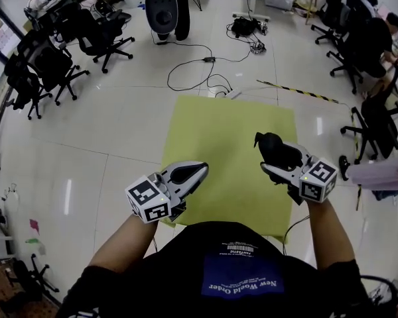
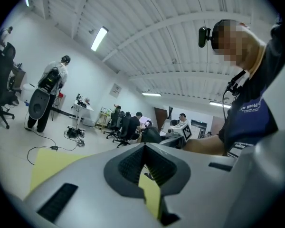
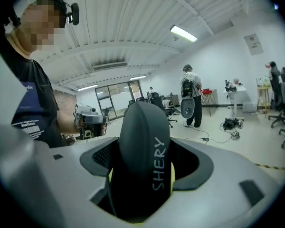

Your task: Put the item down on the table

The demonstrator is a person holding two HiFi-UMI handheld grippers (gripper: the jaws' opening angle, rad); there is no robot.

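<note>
A black oval case with "SHERY" printed on its side is gripped in my right gripper, held over the right part of the yellow-green table. The case stands up between the jaws and fills them. Over the table's near left corner is my left gripper; its jaws meet at the tips with nothing between them. Through the hollow between its jaws I see a strip of the yellow tabletop. The two grippers point toward each other.
Black office chairs stand at the left and more chairs at the right. A cable loops on the floor beyond the table, with a striped tape strip nearby. A person stands in the background.
</note>
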